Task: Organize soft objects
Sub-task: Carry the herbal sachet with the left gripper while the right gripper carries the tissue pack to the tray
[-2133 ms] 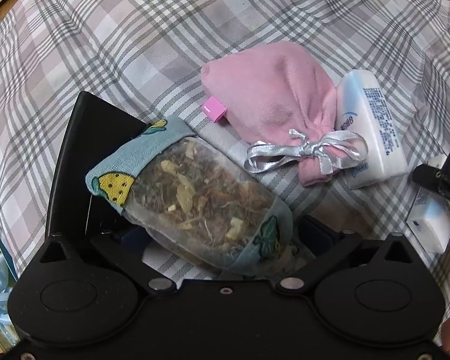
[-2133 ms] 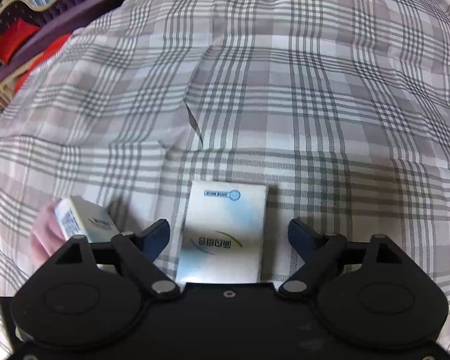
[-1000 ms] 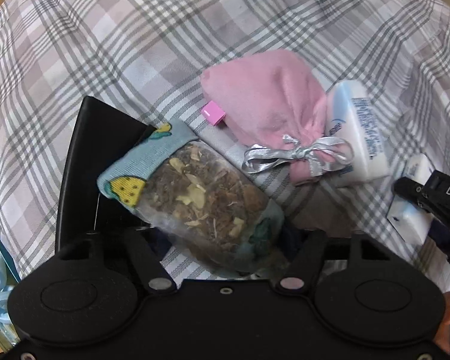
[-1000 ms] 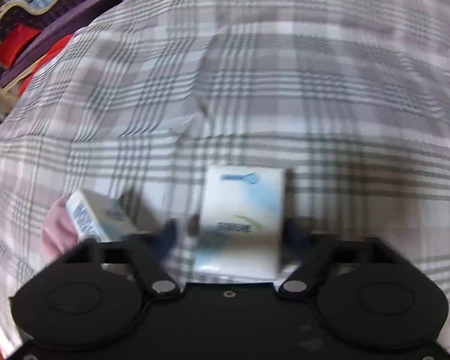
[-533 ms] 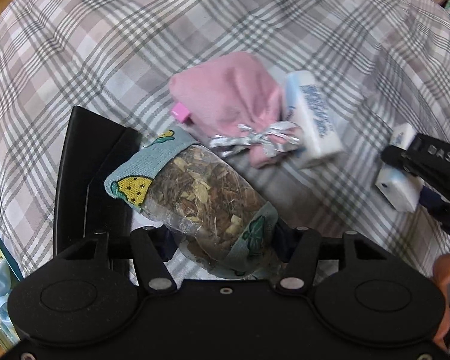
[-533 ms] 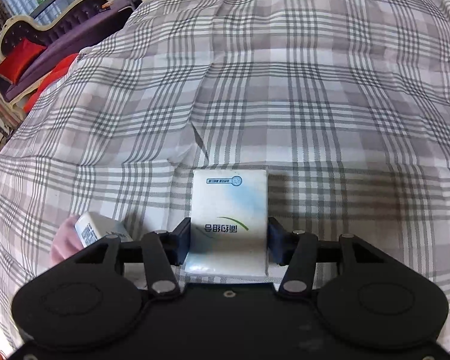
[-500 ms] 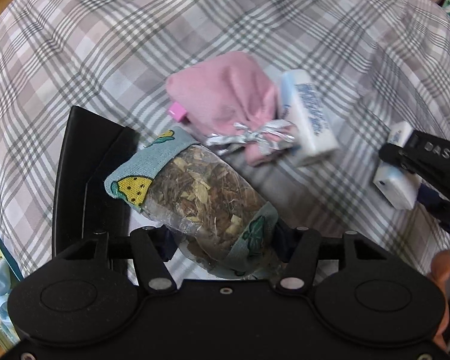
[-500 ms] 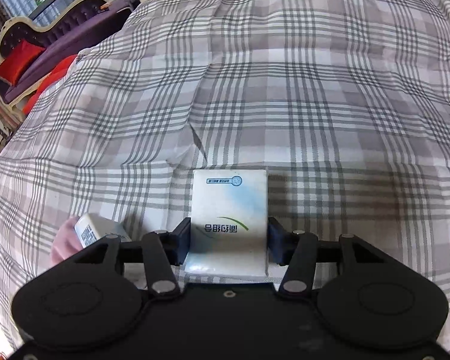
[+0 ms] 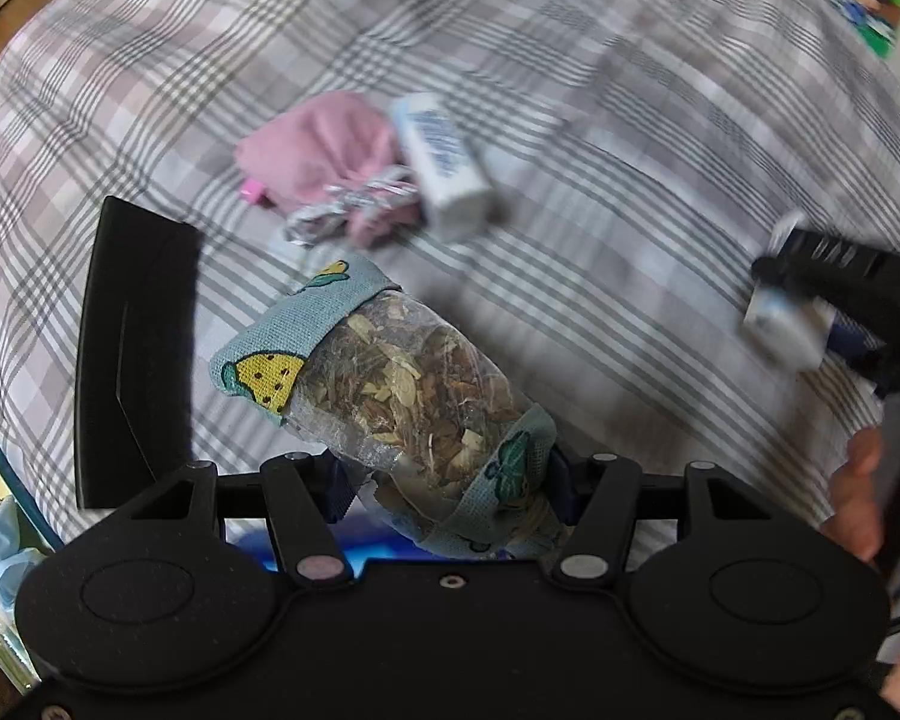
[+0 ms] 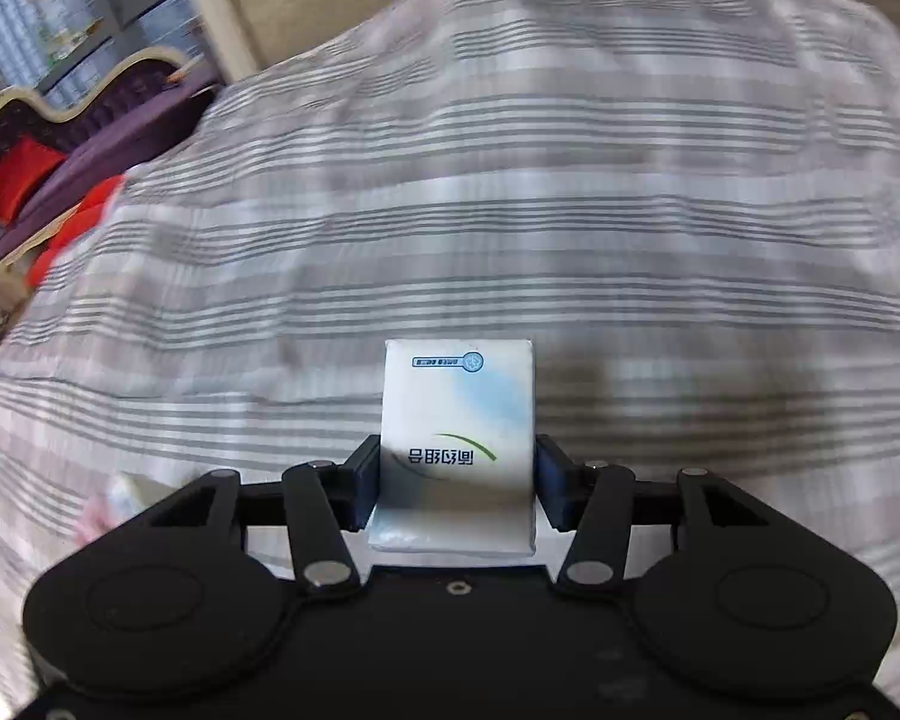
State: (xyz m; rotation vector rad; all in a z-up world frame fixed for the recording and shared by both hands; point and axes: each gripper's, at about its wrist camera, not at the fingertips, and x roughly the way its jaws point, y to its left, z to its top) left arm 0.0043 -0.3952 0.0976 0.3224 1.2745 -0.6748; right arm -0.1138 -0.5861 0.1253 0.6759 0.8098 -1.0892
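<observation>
My left gripper point(image 9: 447, 483) is shut on a herb sachet point(image 9: 390, 384) with blue printed fabric ends, held above the plaid bedcover point(image 9: 600, 138). Further off on the cover lie a pink drawstring pouch point(image 9: 324, 150) with a silver ribbon and a white tissue pack point(image 9: 444, 168) leaning against it. In the right wrist view my right gripper point(image 10: 456, 489) is shut on a white tissue packet point(image 10: 459, 420), lifted clear of the cover. That same gripper point(image 9: 810, 306) with its packet shows at the right of the left wrist view.
A black flat panel point(image 9: 132, 348) lies on the cover at the left. A blue-edged box with light tissue point(image 9: 0, 540) sits at the lower left corner. A person's hand point(image 9: 858, 492) shows at the right edge. A purple sofa with a red cushion point(image 10: 24, 180) stands beyond the bed.
Both grippers have risen and moved away with their loads; the pink pouch and tissue pack look smaller and further off. The right gripper closed on its packet and lifted it off the cover.
</observation>
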